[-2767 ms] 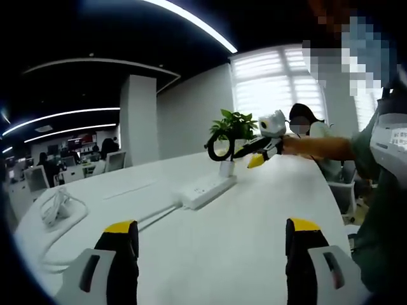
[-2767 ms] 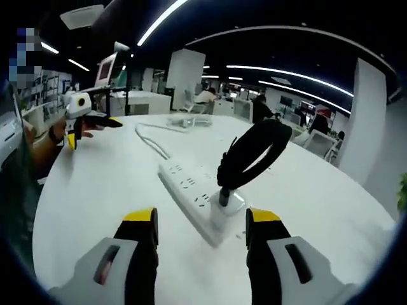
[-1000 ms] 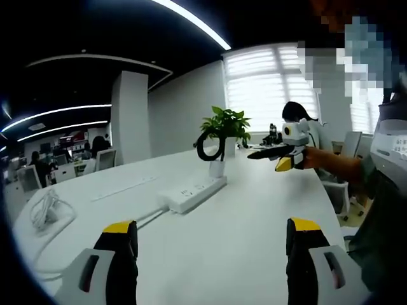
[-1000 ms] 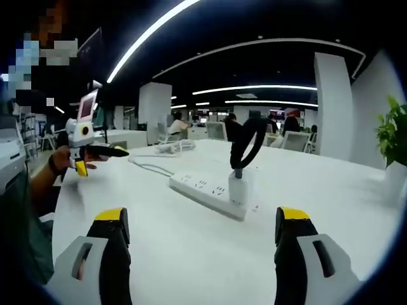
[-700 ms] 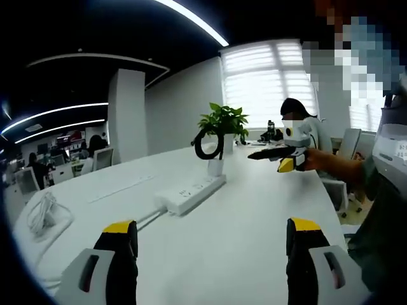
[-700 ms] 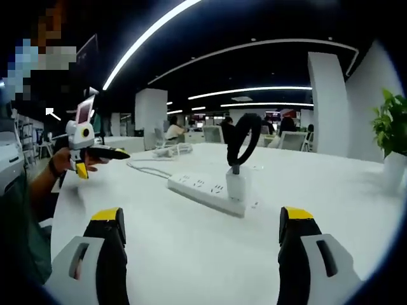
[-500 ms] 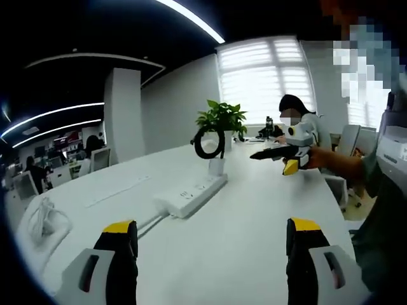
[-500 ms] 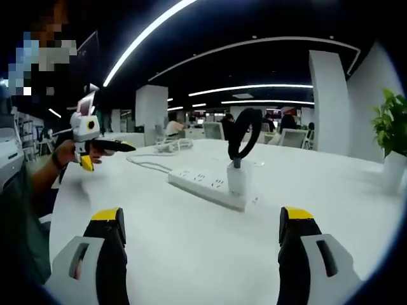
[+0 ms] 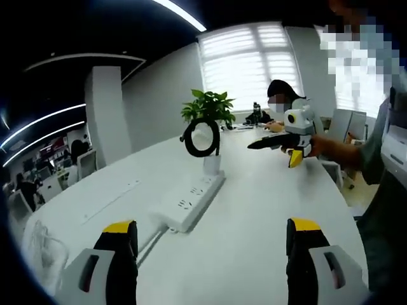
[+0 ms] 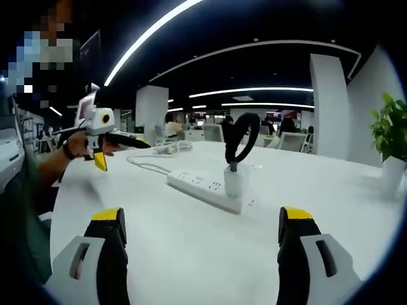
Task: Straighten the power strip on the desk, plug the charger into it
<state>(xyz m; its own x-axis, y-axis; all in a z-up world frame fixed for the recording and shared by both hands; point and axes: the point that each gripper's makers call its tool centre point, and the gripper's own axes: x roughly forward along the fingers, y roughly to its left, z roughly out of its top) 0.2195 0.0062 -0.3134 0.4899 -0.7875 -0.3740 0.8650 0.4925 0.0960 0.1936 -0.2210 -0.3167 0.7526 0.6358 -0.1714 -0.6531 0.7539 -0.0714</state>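
Yellow tips top both grippers; the left gripper (image 9: 211,238) and right gripper (image 10: 206,229) hang wide apart, holding nothing. Between them on the desk (image 10: 191,248) lies the power strip (image 10: 205,188), with the charger (image 10: 233,180) standing in its end. I think both should pull away slowly, without bumping it. The left gripper view adds a plant (image 9: 207,108) and a seated person (image 9: 282,105); the right gripper view adds far-off desks.
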